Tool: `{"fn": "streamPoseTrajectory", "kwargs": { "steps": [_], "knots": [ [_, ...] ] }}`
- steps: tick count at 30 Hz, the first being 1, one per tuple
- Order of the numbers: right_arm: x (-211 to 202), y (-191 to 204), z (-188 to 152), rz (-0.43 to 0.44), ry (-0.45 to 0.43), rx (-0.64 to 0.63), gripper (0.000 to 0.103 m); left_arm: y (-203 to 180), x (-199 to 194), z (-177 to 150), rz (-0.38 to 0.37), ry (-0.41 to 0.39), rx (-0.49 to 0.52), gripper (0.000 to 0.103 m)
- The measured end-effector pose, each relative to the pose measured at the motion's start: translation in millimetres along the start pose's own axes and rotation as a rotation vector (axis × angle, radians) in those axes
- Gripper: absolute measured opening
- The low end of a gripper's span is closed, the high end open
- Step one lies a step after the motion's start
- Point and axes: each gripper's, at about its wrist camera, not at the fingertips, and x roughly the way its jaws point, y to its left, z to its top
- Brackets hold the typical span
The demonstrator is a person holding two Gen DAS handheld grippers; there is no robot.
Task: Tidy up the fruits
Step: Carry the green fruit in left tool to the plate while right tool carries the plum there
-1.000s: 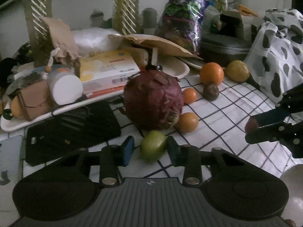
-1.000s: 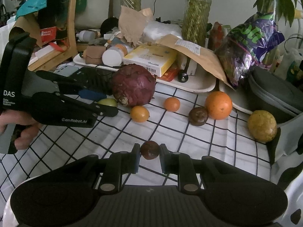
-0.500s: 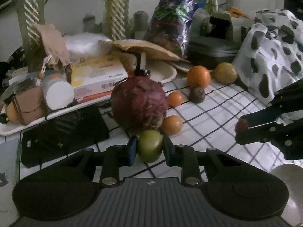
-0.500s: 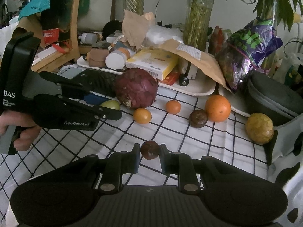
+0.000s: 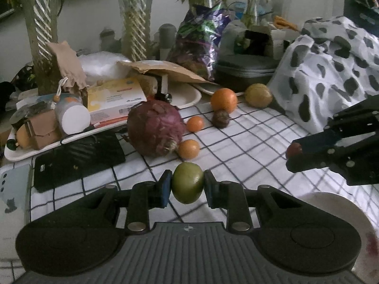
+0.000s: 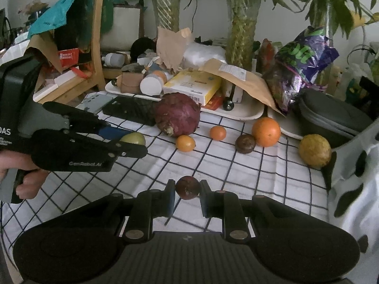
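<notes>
Left gripper [image 5: 187, 183]: clamping green fruit [image 5: 187, 182], frame centre.
Right gripper [image 6: 187, 187]: pinching dark fruit [image 6: 187, 187], possibly a plum.
Technique: lifting both level, gripping steadily.

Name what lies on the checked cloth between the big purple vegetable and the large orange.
A small orange fruit and a dark brown round fruit lie between the purple vegetable and the large orange, clearest in the right wrist view.

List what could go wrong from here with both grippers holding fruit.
The green fruit is round and pinched only at its sides by the left gripper; it may slip out. The right gripper clamps a small dark fruit and might bruise it. A dropped fruit could roll across the checked cloth.
</notes>
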Motion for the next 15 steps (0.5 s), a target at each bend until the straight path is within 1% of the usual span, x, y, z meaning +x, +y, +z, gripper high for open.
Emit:
{"fn": "streamPoseTrajectory", "kwargs": {
  "steps": [5, 15],
  "knots": [
    [-15, 1, -10, -0.007, -0.004, 0.023, 0.022, -12, -19, -7, -0.013, -0.022, -0.001, 0.028],
    [-39, 12, -29, -0.01, 0.006, 0.045, 0.022, -34, -52, -27, -0.027, -0.027, -0.005, 0.028]
  ]
}}
